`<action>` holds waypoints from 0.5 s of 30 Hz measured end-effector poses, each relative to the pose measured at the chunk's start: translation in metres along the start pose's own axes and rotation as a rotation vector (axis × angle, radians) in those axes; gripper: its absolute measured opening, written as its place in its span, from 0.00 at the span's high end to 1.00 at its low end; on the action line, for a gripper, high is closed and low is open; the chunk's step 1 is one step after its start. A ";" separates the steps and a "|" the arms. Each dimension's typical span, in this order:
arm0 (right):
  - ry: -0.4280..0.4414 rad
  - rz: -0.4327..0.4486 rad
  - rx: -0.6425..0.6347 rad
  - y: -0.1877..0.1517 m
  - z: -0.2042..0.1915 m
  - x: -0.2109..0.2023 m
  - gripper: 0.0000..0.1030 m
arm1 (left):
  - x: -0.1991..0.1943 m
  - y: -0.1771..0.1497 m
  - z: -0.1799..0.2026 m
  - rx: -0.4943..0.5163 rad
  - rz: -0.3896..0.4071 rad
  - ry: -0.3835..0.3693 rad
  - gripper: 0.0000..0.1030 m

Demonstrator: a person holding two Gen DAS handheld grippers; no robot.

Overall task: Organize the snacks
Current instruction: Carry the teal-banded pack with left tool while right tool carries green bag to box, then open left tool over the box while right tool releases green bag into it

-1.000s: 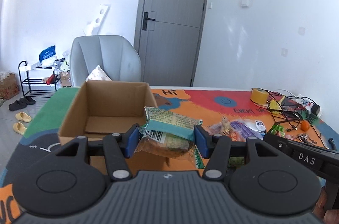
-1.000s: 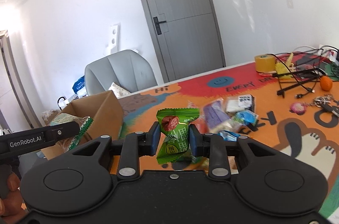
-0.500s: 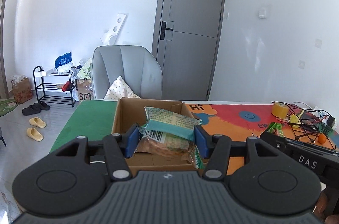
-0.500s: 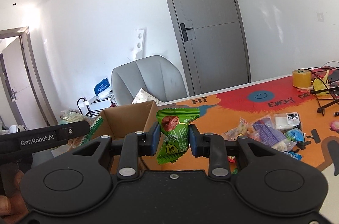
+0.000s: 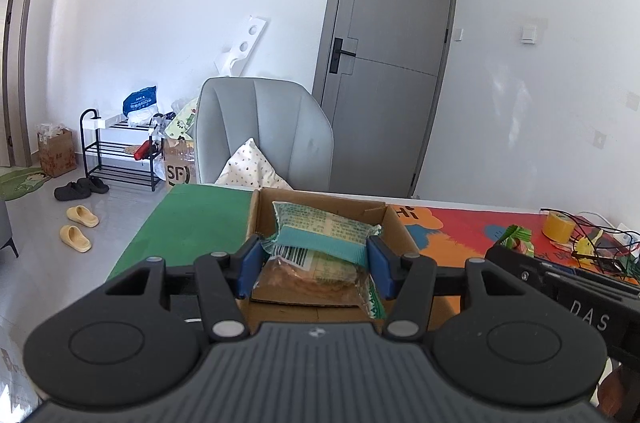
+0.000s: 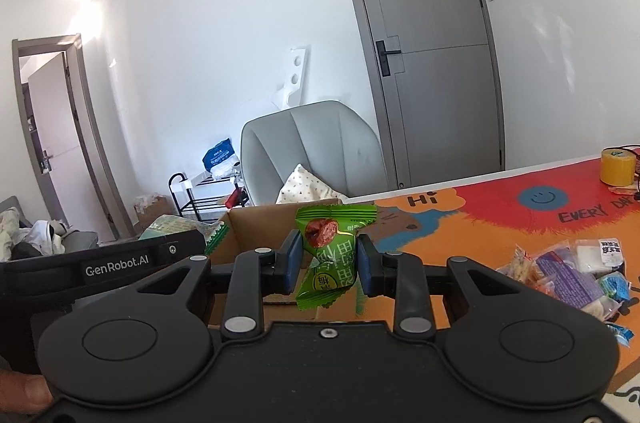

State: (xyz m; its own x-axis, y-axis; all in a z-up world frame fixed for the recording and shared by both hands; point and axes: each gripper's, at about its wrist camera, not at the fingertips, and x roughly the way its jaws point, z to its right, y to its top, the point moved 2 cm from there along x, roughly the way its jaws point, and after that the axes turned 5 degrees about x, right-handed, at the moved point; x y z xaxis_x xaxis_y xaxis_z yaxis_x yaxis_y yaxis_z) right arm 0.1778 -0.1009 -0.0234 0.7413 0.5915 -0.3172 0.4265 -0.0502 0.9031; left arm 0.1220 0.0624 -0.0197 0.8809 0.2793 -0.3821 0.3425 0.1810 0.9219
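Observation:
My left gripper [image 5: 314, 269] is shut on a teal and clear cake packet [image 5: 320, 243] and holds it above the open cardboard box [image 5: 394, 223]. My right gripper [image 6: 328, 263] is shut on a small green plum candy packet [image 6: 330, 247], held in front of the same cardboard box [image 6: 256, 223], near its right side. The left gripper's body [image 6: 120, 263] shows at the left of the right wrist view. A heap of loose snack packets [image 6: 568, 271] lies on the orange mat to the right.
The table carries a colourful mat [image 6: 500, 215] with a green part [image 5: 192, 219] left of the box. A yellow tape roll [image 6: 618, 165] and black cables [image 5: 600, 243] lie at the far right. A grey chair [image 5: 264, 135] stands behind the table.
Both grippers have risen and swung left with their packets held. The box now looks smaller and lower in both views, and the snack heap has slid to the right edge.

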 end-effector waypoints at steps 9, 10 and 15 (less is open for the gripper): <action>0.019 -0.022 0.002 0.002 -0.013 0.018 0.71 | 0.013 0.000 -0.018 -0.051 -0.048 0.006 0.39; 0.022 -0.027 0.006 0.001 -0.014 0.020 0.71 | 0.010 0.001 -0.021 -0.058 -0.045 0.007 0.33; 0.041 -0.055 0.026 -0.002 -0.016 0.027 0.71 | -0.002 0.005 -0.029 -0.063 -0.016 0.056 0.26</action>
State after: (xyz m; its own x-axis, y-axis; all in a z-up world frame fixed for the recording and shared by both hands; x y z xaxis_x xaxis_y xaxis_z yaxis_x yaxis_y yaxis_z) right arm 0.1886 -0.0716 -0.0292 0.6946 0.6263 -0.3540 0.4798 -0.0367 0.8766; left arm 0.1128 0.0898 -0.0164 0.8551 0.3278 -0.4017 0.3340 0.2443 0.9104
